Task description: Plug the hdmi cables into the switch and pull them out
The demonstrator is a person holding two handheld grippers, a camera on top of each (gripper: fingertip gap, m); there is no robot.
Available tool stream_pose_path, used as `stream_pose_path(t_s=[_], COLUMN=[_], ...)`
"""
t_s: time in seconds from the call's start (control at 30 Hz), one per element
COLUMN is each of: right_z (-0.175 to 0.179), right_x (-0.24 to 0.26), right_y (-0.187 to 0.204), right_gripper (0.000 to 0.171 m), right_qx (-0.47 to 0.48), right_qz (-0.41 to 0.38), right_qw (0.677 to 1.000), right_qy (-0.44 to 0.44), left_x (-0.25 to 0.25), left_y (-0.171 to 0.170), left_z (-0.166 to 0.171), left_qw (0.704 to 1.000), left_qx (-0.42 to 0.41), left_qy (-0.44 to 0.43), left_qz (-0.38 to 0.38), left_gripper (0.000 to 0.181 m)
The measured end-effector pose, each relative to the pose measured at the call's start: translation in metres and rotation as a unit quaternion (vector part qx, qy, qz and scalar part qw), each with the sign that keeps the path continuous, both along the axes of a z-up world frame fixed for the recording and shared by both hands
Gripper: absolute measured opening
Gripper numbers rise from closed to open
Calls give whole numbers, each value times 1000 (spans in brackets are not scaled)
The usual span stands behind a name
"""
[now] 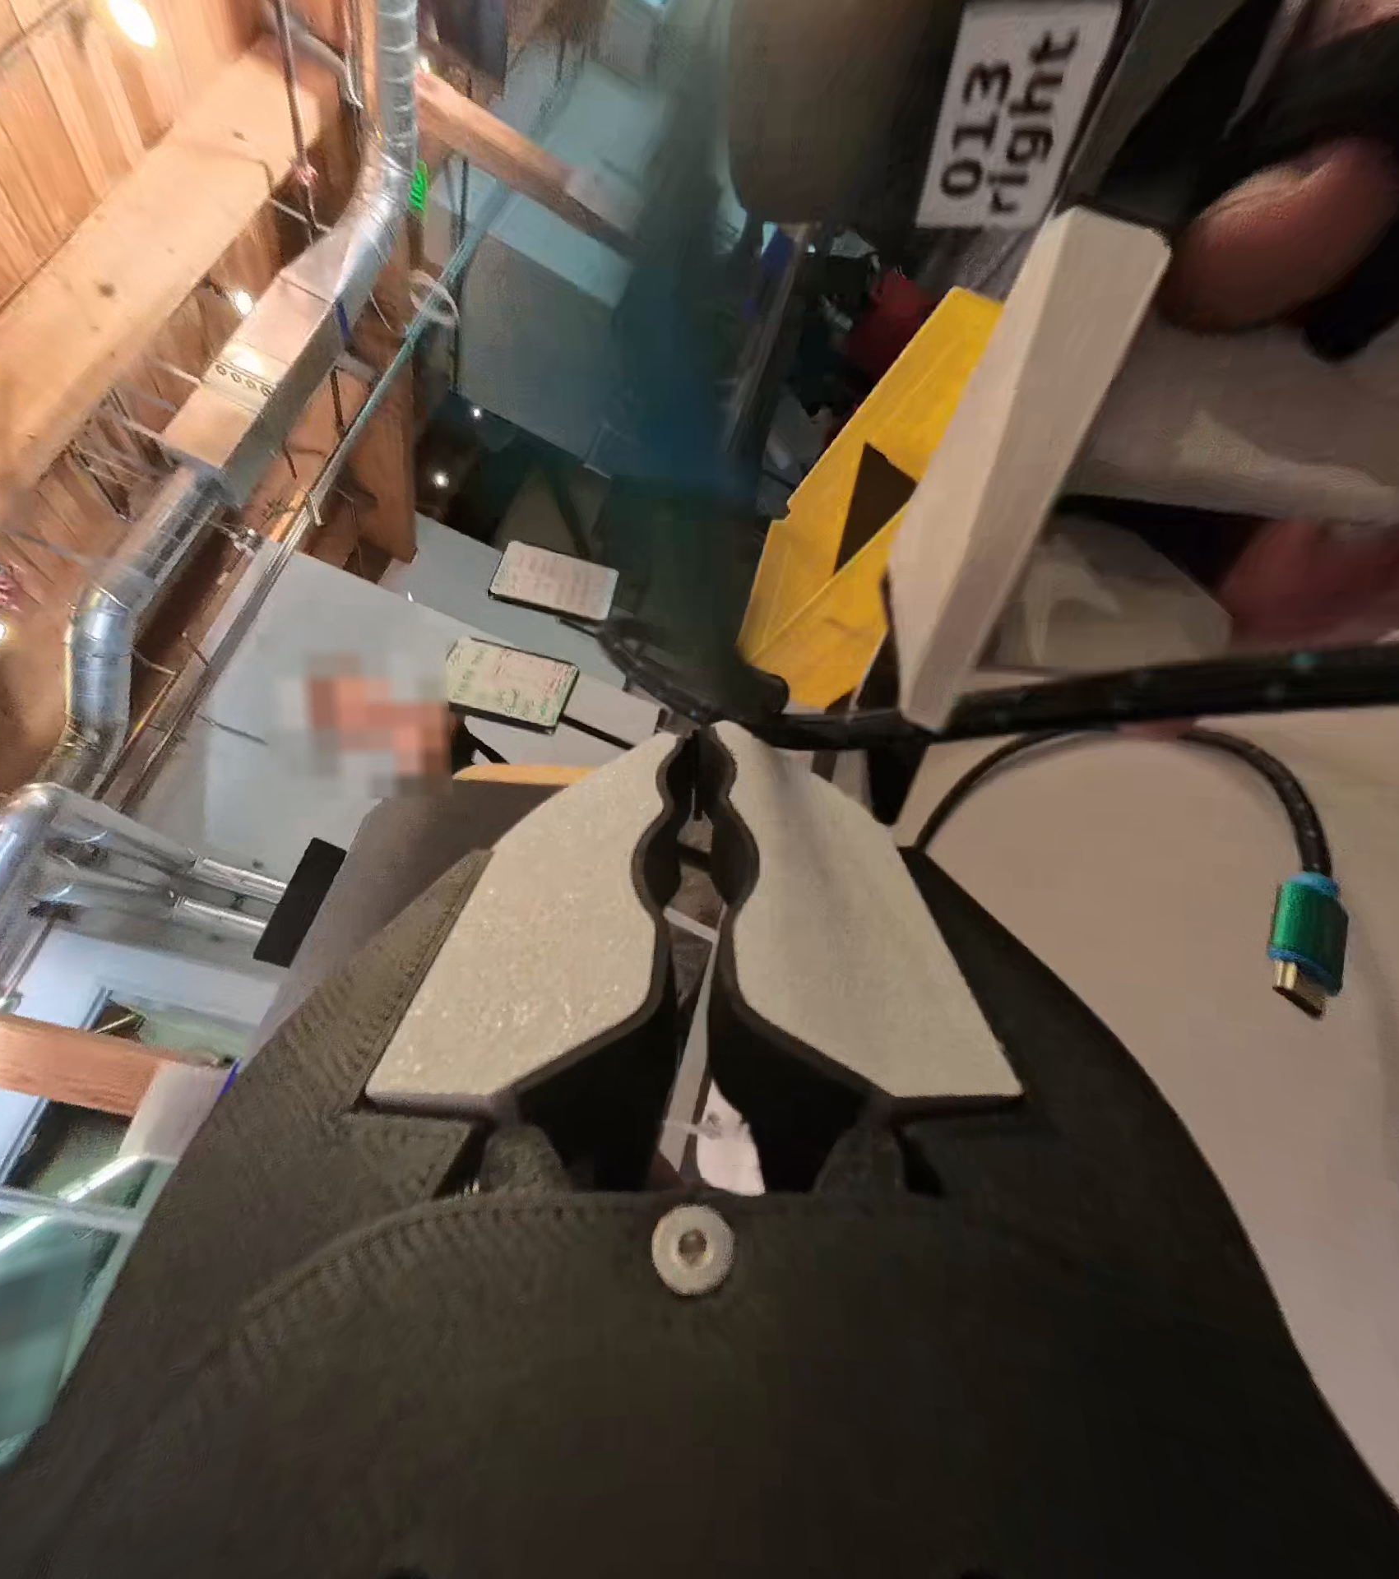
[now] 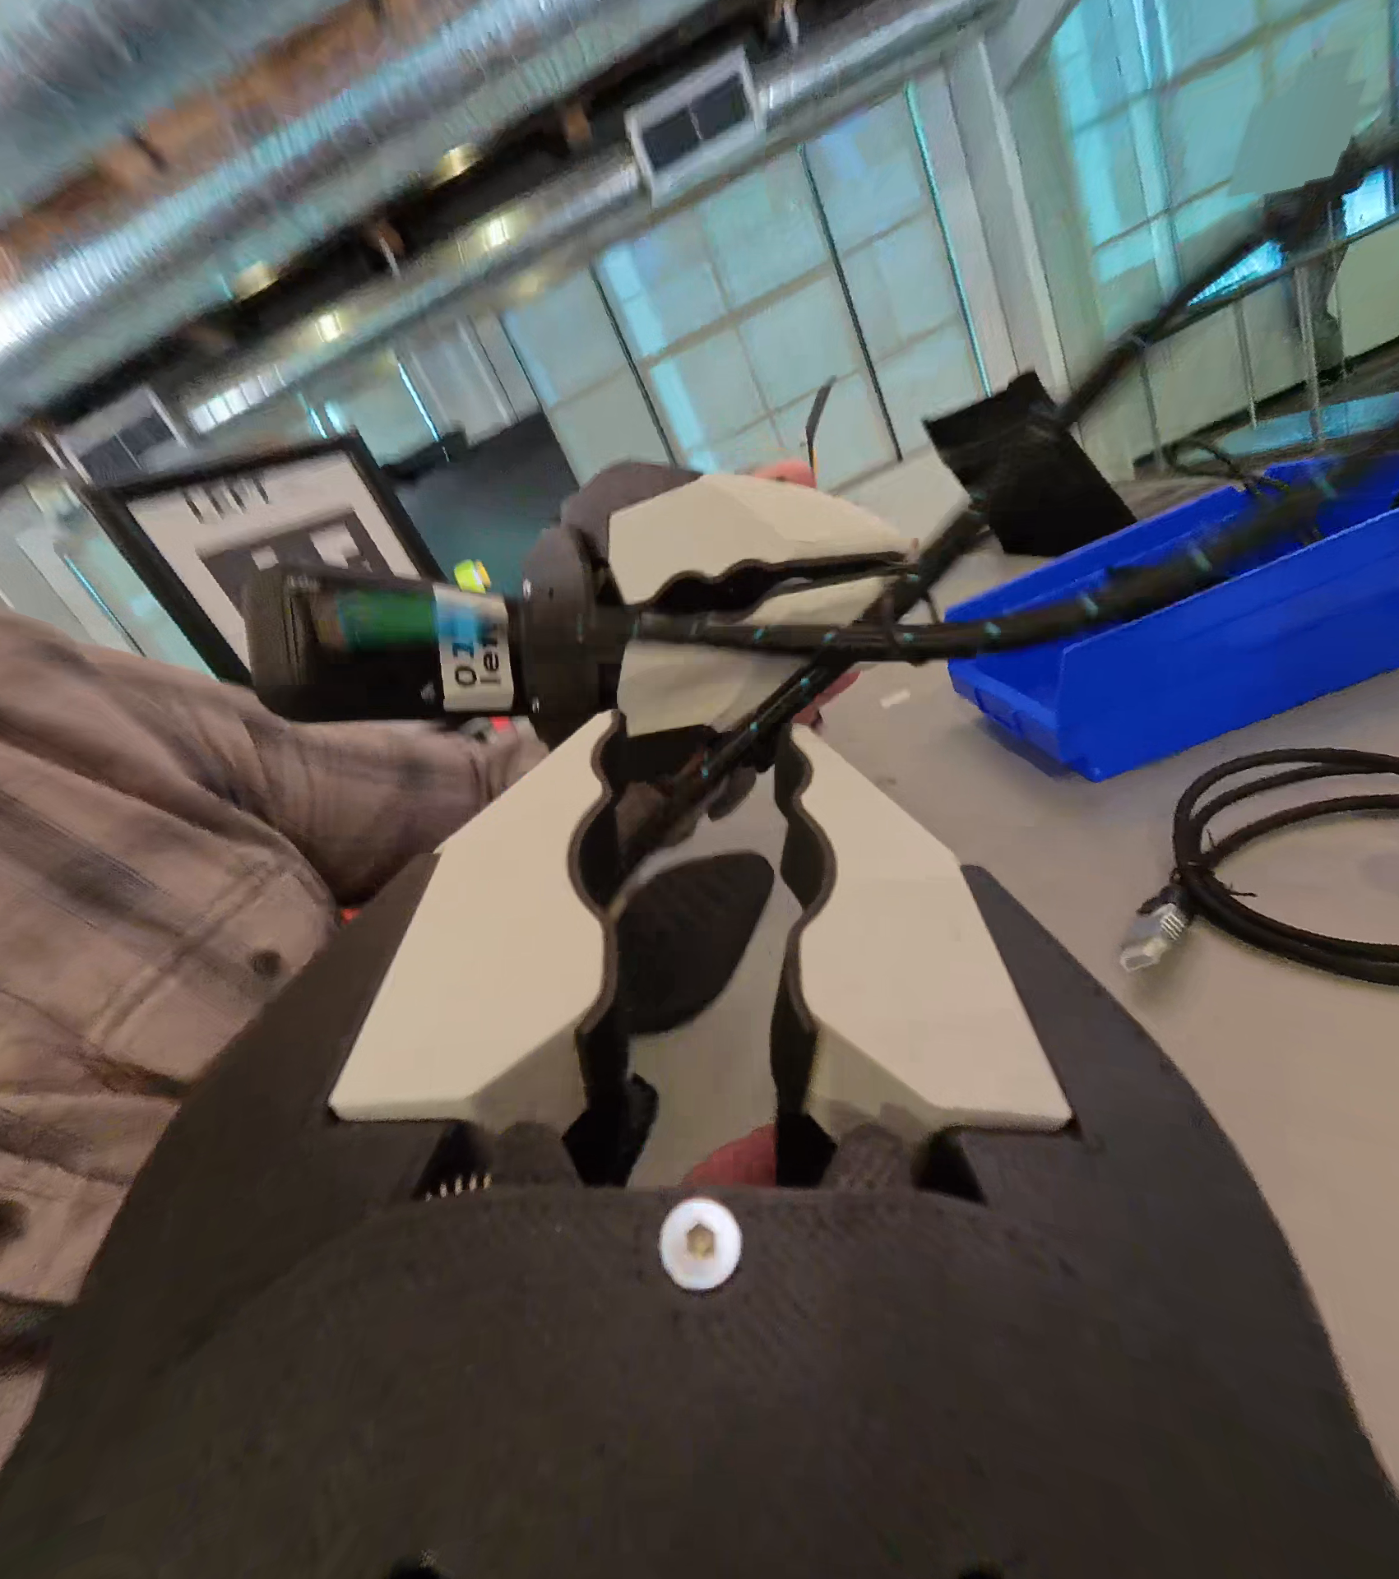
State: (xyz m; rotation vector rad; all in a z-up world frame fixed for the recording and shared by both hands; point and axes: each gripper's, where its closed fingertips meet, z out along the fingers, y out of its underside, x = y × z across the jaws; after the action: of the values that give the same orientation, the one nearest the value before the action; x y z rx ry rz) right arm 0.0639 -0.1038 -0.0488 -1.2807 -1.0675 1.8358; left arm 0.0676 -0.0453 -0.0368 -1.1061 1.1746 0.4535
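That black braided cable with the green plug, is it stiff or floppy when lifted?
Probably floppy: the cable droops in a loose curve down to its green plug. Likely light, since the left gripper holds it by pinched fingertips alone. The plug may swing.

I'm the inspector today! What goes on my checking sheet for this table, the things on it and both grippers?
Surface: pale grey table.
Job's things: green HDMI plug, not plugged into anything; switch, nothing seen.
Clutter: blue bin; yellow part.
Grippers: left gripper shut on braided cable; right gripper open, a cable running between its fingers.
Cables: coiled black cable with clear plug, lying on the table.
Surroundings: windows, ceiling ducts, a person's plaid sleeve.
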Motion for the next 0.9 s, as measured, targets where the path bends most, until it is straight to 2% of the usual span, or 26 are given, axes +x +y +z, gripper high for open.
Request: stream_pose_path(t_s=[0.03,0.07,0.1,0.17,0.33,0.5,0.6,0.63,0.7,0.9], right_z=[-4,-5,-8,-5,-7,-29,-27,-33,-44,-30], right_x=[-3,-5,-7,-9,-8,-9,1,1,1,8], right_y=[-5,-12,-18,-21,-25,-26,-41,-42,-47,-54], right_gripper=[31,40,43,41,50,50,47,45,57,52], right_qx=[21,30,47,86,183,281,237,246,248,240], right_qz=[6,19,28,10,0,-1,59,59,66,86], right_qw=[1000,999,998,996,983,955,966,963,959,965], right_qy=[-11,-15,-22,-12,-34,-97,-84,-98,-121,-64], left_x=[-3,-5,-6,-8,-12,-11,-9,-8,-8,-1], left_y=[2,4,4,0,4,1,-1,-1,0,-4], left_z=[-4,-8,-9,-3,-15,-25,-33,-35,-42,-54], left_qw=[1000,1000,999,999,998,995,991,991,990,985], left_qx=[1,-7,-17,-6,-55,-102,-130,-132,-139,-166], left_qy=[-1,-9,-23,-38,-16,11,18,18,23,43], left_qz=[9,15,13,6,18,16,11,10,13,3], left_gripper=[1,1,1,1,1,1,1,1,1,0])
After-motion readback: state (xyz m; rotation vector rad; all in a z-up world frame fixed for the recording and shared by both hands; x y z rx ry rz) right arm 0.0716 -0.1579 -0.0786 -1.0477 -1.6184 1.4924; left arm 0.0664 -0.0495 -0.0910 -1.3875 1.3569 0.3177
